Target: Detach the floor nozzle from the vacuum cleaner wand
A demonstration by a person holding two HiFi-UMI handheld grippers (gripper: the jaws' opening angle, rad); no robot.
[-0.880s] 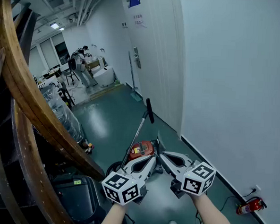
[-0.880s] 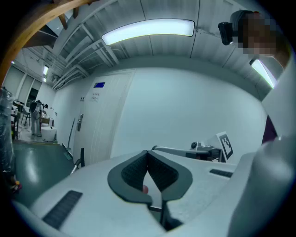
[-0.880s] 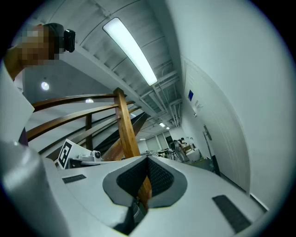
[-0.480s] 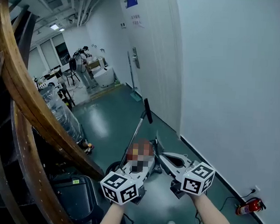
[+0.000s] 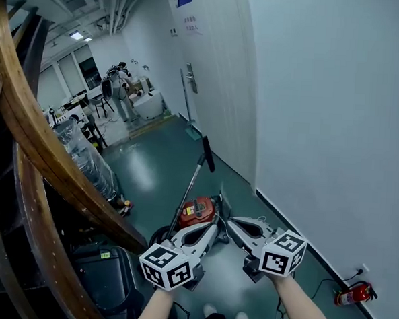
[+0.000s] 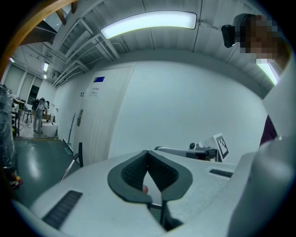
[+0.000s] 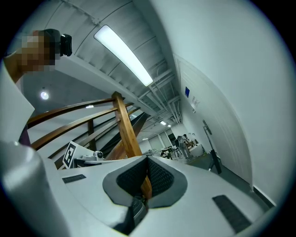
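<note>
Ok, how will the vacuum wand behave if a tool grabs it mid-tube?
The wand looks like a thin metal tube: probably stiff, and smooth enough to slip. The black floor nozzle sits at its far end, so a mid-tube lift likely tips toward that end.

Curved wooden handrail (image 5: 32, 135) at left, red fire extinguisher (image 5: 352, 293) by wall (image 5: 337, 117), possibly plastic-wrapped bottles (image 5: 85, 158) beyond

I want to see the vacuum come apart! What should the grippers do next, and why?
Probably reach down toward the wand first. The left hand-held gripper and right hand-held gripper are both shut, empty, and in the air, not touching the vacuum cleaner.
</note>
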